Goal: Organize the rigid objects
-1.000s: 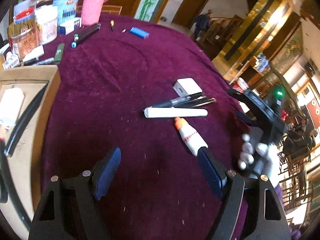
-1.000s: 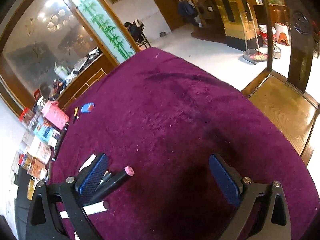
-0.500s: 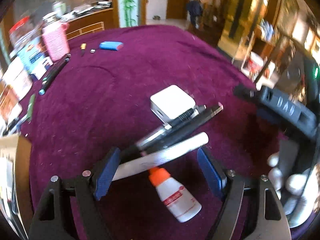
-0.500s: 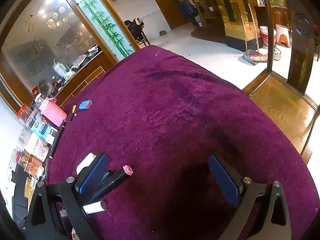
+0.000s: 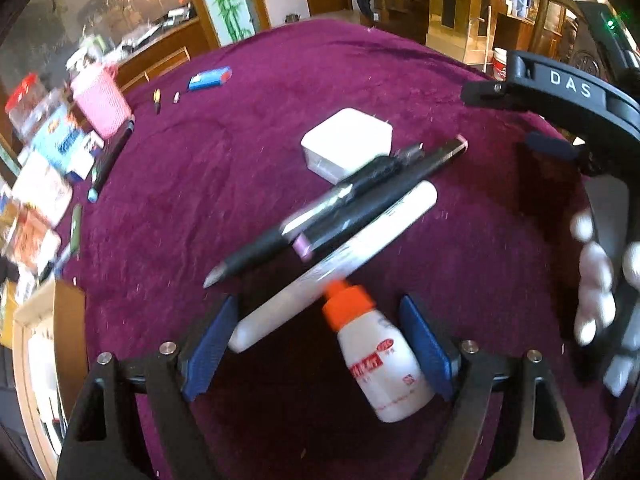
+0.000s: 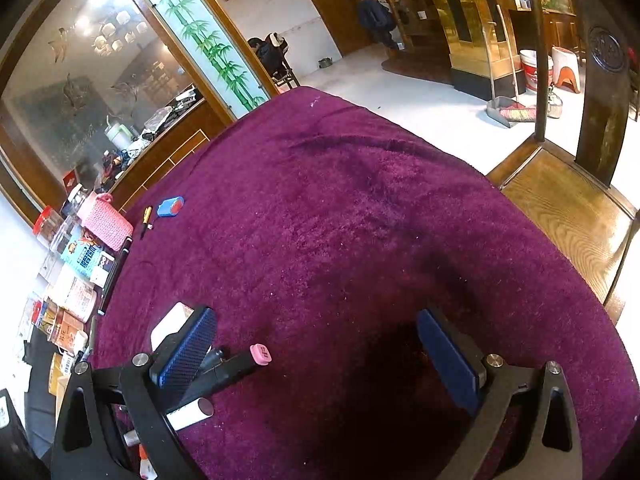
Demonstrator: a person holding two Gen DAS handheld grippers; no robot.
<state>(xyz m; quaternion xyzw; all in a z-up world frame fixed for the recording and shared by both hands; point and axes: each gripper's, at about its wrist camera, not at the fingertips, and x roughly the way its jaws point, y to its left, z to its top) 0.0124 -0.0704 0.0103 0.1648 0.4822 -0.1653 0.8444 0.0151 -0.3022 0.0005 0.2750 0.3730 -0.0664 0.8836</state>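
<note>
On the purple cloth, a white marker (image 5: 340, 264) lies slantwise, and a white glue bottle with an orange cap (image 5: 384, 364) touches it. My left gripper (image 5: 316, 312) points down over them. Its jaws are opening: the marker's near end and the bottle lie between the blue pads, and neither pad presses on them. Beyond lie two black pens (image 5: 360, 196) and a white square box (image 5: 348, 144). My right gripper (image 6: 314, 320) stands open over bare cloth, the black pen with a pink tip (image 6: 240, 364) and the white marker (image 6: 190, 414) just behind its left finger.
A cardboard box (image 5: 56, 320) sits at the left edge. A pink knitted cup (image 5: 102, 100), packets and jars line the far left, with a blue lighter-like thing (image 5: 210, 78) and small bits nearby. A gloved hand (image 5: 596, 280) holds the right gripper. A wooden chair (image 6: 568, 208) stands beyond the table's right edge.
My left gripper has come in over the pen cluster and rolled; the marker and bottle, once ahead of it, now lie between its fingers. The right gripper has kept still.
</note>
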